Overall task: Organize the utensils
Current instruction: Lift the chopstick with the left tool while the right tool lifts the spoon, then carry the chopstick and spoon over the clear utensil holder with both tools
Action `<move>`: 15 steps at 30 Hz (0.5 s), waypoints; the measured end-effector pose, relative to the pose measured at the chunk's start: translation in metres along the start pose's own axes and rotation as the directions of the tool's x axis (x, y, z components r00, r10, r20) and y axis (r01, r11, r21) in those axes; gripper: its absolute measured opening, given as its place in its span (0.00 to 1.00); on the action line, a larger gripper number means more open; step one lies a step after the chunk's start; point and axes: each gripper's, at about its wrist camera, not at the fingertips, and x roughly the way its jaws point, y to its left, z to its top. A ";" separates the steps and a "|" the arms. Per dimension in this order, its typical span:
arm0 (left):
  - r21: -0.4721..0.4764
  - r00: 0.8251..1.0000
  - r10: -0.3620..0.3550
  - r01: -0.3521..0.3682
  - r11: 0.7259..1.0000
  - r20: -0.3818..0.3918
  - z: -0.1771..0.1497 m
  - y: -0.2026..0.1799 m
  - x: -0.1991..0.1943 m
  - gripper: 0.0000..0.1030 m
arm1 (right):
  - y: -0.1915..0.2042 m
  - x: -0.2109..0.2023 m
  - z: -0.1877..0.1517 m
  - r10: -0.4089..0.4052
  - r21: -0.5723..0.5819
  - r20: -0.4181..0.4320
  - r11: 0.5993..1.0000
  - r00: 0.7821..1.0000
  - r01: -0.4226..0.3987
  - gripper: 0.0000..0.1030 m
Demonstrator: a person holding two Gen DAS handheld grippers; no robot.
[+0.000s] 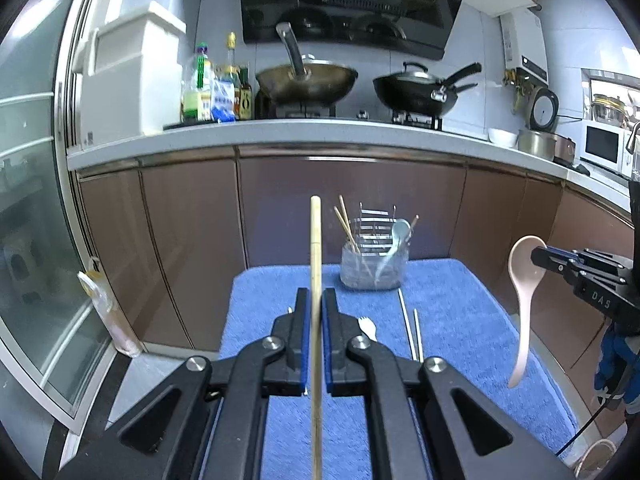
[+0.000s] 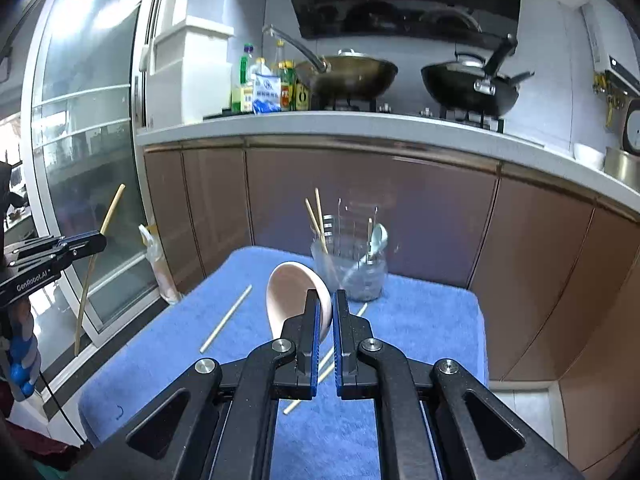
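My left gripper (image 1: 316, 294) is shut on a wooden chopstick (image 1: 315, 240) that stands upright above the blue towel (image 1: 460, 320). My right gripper (image 2: 326, 296) is shut on the bowl rim of a pink spoon (image 2: 292, 292), whose handle hangs down; it shows in the left wrist view as the pink spoon (image 1: 524, 280) in the right gripper (image 1: 538, 258). A clear utensil holder (image 1: 374, 268) at the towel's far edge holds chopsticks and a pale blue spoon (image 1: 400, 232). The left gripper (image 2: 100, 240) with its chopstick (image 2: 90, 272) shows at the left of the right wrist view.
Loose chopsticks (image 1: 412, 328) and a small white fork (image 1: 367, 326) lie on the towel; another chopstick (image 2: 226, 318) lies at its left. Brown cabinets (image 1: 192, 248) and a counter (image 1: 320, 130) with woks and bottles stand behind. A glass door (image 1: 36, 240) is on the left.
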 end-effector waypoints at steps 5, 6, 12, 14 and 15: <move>0.016 0.999 0.010 -0.011 1.000 0.031 0.004 -0.004 -0.005 0.05 | 0.005 -0.007 0.007 -0.008 -0.005 0.038 1.000 0.999 0.009 0.06; 0.018 0.999 0.009 -0.010 1.000 0.032 0.005 -0.005 -0.003 0.05 | 0.005 -0.007 0.008 -0.010 -0.006 0.042 1.000 0.999 0.010 0.06; 0.021 1.000 0.007 -0.008 1.000 0.018 0.012 -0.011 0.014 0.05 | 0.006 -0.003 0.012 -0.023 -0.010 0.063 1.000 0.998 0.023 0.06; 0.022 1.000 0.007 -0.008 1.000 0.010 0.014 -0.012 0.022 0.05 | 0.004 0.002 0.016 -0.020 -0.006 0.069 1.000 0.997 0.020 0.06; 0.024 1.000 0.007 -0.007 1.000 0.006 0.015 -0.012 0.026 0.05 | 0.003 0.005 0.018 -0.017 -0.003 0.071 1.000 0.997 0.018 0.06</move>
